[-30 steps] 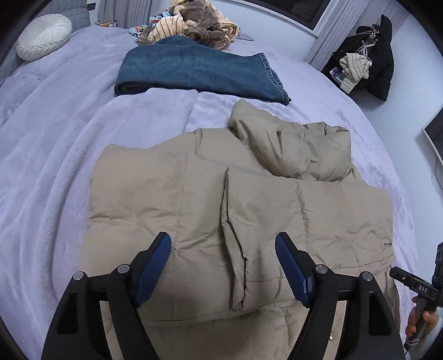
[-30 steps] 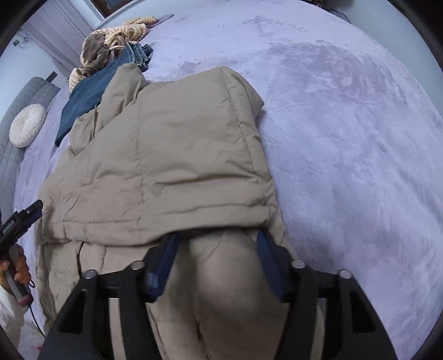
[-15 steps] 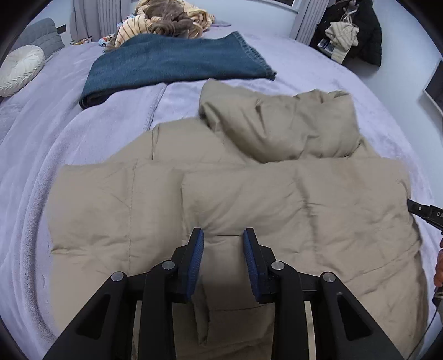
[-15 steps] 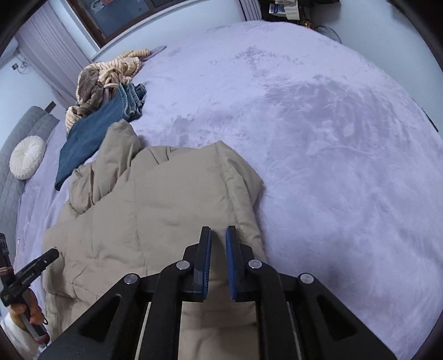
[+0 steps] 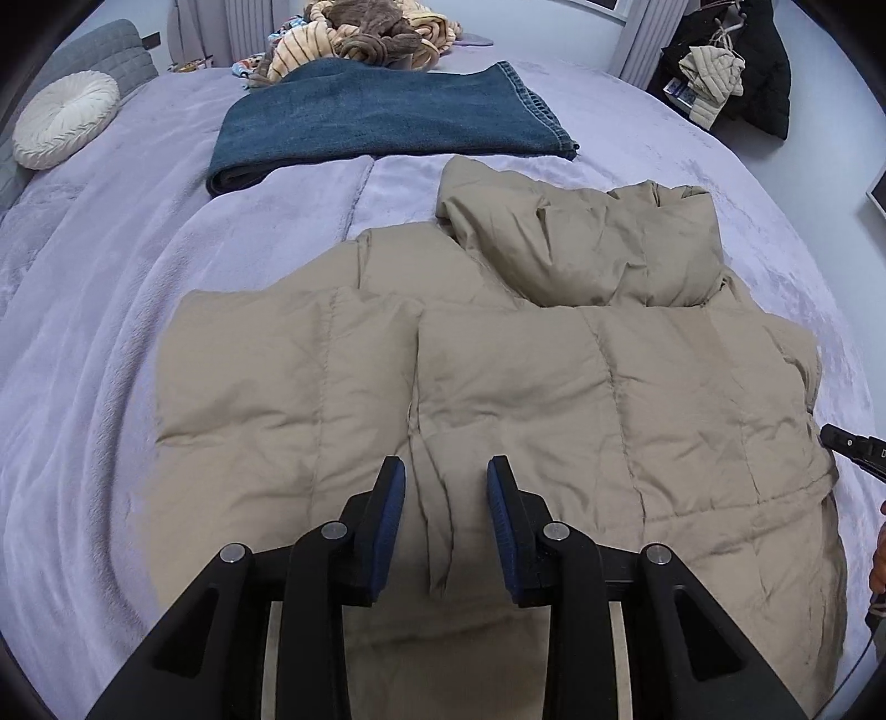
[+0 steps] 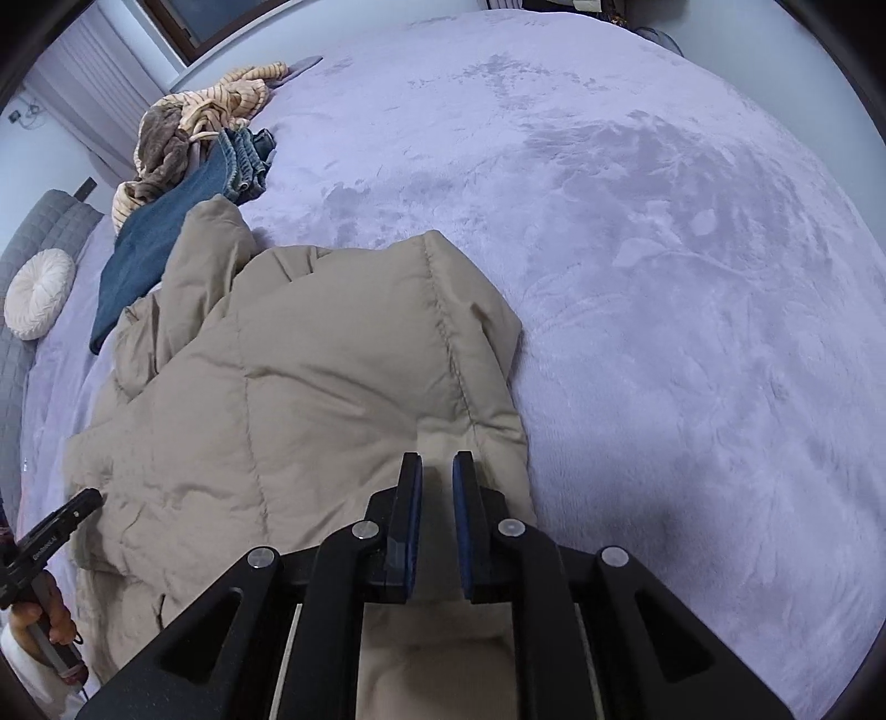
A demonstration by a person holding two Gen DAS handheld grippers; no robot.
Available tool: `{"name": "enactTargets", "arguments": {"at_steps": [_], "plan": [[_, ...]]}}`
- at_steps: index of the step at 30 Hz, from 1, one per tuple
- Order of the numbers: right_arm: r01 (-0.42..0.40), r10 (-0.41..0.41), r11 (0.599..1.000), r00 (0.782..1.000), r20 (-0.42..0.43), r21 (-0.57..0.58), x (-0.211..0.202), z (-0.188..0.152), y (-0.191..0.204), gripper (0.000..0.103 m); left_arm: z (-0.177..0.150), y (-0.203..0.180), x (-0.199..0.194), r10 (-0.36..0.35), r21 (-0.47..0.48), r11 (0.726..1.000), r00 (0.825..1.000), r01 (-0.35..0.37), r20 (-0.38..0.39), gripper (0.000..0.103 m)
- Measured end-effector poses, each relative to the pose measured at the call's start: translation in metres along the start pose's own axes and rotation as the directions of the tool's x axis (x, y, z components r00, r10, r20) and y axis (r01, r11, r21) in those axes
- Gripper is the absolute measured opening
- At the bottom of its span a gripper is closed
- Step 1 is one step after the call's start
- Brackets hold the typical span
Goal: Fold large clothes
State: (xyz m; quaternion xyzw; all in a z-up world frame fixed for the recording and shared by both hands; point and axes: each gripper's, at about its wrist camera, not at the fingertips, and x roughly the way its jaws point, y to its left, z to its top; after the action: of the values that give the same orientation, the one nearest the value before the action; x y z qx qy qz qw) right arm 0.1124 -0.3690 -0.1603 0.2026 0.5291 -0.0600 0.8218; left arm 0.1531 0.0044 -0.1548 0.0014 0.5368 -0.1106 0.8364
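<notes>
Jacket: tan puffer jacket (image 5: 554, 399) lies spread on the lavender blanket (image 5: 111, 343), its folded panels meeting at a central seam and its hood (image 5: 581, 243) bunched at the far end.
Jacket, right wrist view: the same jacket (image 6: 310, 399) fills the lower left; its right edge ends at bare blanket (image 6: 664, 277).
Left gripper: left gripper (image 5: 446, 471) points steeply down over the near hem, blue pads either side of a raised fabric ridge. Jaws narrowed, having closed in within the last second; whether the pads actually press the ridge cannot be told.
Right gripper: right gripper (image 6: 437, 459) sits at the jacket's near right edge. Jaws drawn almost together, having closed within the last second; only a thin gap shows, and fabric pinched in it cannot be confirmed.
Hand: a hand (image 6: 41, 615) holds the left gripper's handle at the lower left of the right wrist view.
Beyond jacket: folded jeans (image 5: 382, 122) lie just past the hood, apart from it.
Far end: heap of striped and brown clothes (image 5: 360, 39) behind the jeans.
Far left: round white cushion (image 5: 63, 124) against a grey headboard (image 5: 105, 50).
Far right: dark coat (image 5: 742, 61) hanging off the bed.
</notes>
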Motion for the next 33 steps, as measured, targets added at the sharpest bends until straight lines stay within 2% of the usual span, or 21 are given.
{"name": "enactTargets", "arguments": {"at_steps": [3,5,6,7,8,9,11,15,17,19,24,28,33], "plan": [[-0.037,0.038,0.999,0.999,-0.029,0.033,-0.02,-0.013,-0.003,0.015,-0.016,-0.003,-0.022,0.014,0.005,1.0,1.0,-0.014,-0.024,0.033],[-0.064,0.067,0.996,0.996,-0.054,0.059,-0.033,-0.027,-0.006,0.029,-0.028,-0.006,-0.036,0.02,0.002,1.0,0.999,-0.02,-0.038,0.033],[-0.073,0.078,0.995,0.995,-0.065,0.069,-0.039,-0.034,-0.007,0.041,-0.033,-0.008,-0.042,0.02,-0.003,1.0,0.999,-0.021,-0.045,0.034],[-0.081,0.087,0.994,0.993,-0.077,0.076,-0.045,-0.042,-0.008,0.044,-0.039,-0.009,-0.048,0.021,-0.01,1.0,0.999,-0.021,-0.05,0.052],[-0.085,0.092,0.993,0.992,-0.086,0.079,-0.05,-0.048,-0.008,0.044,-0.045,-0.01,-0.056,0.026,-0.018,0.999,0.998,-0.027,-0.049,0.082],[-0.088,0.096,0.993,0.991,-0.098,0.082,-0.055,-0.055,-0.009,0.044,-0.051,-0.012,-0.064,0.034,-0.028,0.999,0.999,-0.035,-0.034,0.088],[-0.093,0.105,0.991,0.987,-0.12,0.096,-0.065,-0.068,-0.012,0.044,-0.063,-0.015,-0.081,0.04,-0.036,0.999,0.999,-0.04,-0.018,0.088],[-0.1,0.118,0.988,0.981,-0.156,0.119,-0.081,-0.09,-0.017,0.051,-0.084,-0.02,-0.095,0.053,-0.075,0.996,0.997,-0.058,-0.062,0.088],[-0.106,0.126,0.987,0.977,-0.171,0.121,-0.086,-0.097,-0.019,0.054,-0.097,-0.023,-0.101,0.068,-0.092,0.993,0.994,-0.076,-0.083,0.103],[-0.115,0.137,0.985,0.973,-0.186,0.125,-0.09,-0.105,-0.02,0.061,-0.11,-0.027,-0.109,0.076,-0.106,0.991,0.993,-0.086,-0.092,0.103],[-0.148,0.169,0.983,0.959,-0.228,0.108,-0.098,-0.122,-0.017,0.071,-0.139,-0.038,-0.121,0.099,-0.122,0.986,0.986,-0.116,-0.137,0.103],[-0.174,0.196,0.979,0.946,-0.256,0.109,-0.102,-0.137,-0.011,0.08,-0.158,-0.038,-0.127,0.085,-0.148,0.982,0.979,-0.113,-0.183,0.103],[-0.193,0.219,0.974,0.941,-0.258,0.122,-0.112,-0.154,-0.002,0.084,-0.176,-0.034,-0.131,0.046,-0.168,0.982,0.974,-0.084,-0.222,0.103]]}}
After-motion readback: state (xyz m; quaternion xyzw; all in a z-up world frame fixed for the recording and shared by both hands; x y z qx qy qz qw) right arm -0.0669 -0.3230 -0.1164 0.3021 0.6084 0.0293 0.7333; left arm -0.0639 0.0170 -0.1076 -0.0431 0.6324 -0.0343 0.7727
